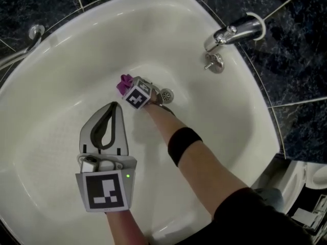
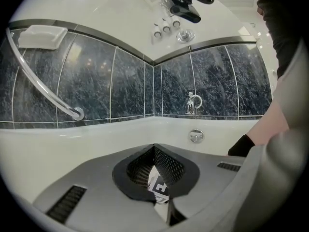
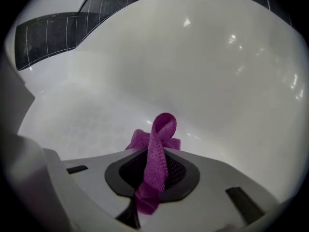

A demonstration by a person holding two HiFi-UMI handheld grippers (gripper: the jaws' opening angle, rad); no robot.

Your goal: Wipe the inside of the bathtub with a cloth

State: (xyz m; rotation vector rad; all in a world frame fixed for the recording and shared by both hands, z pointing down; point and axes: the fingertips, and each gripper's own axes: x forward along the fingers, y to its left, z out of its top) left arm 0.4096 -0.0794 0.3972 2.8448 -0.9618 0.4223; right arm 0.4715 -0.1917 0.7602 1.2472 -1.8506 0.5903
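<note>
Purple cloth (image 3: 161, 129) sits pinched between the right gripper's (image 3: 155, 153) fingers, low inside the white bathtub (image 1: 225, 137), just beside the drain (image 1: 166, 94). The left gripper's (image 1: 113, 107) fingers are closed on nothing, near it.

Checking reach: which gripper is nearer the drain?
Right. The right gripper, holding the cloth, is just left of the drain in the head view; the left gripper hangs farther off, lower left.

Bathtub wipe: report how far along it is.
Done: the purple cloth is clamped in the right gripper. In hand: it is down at the bathtub floor beside the drain. Remaining: how much is wiped cannot be told; the left gripper, shut and empty, takes no part.
</note>
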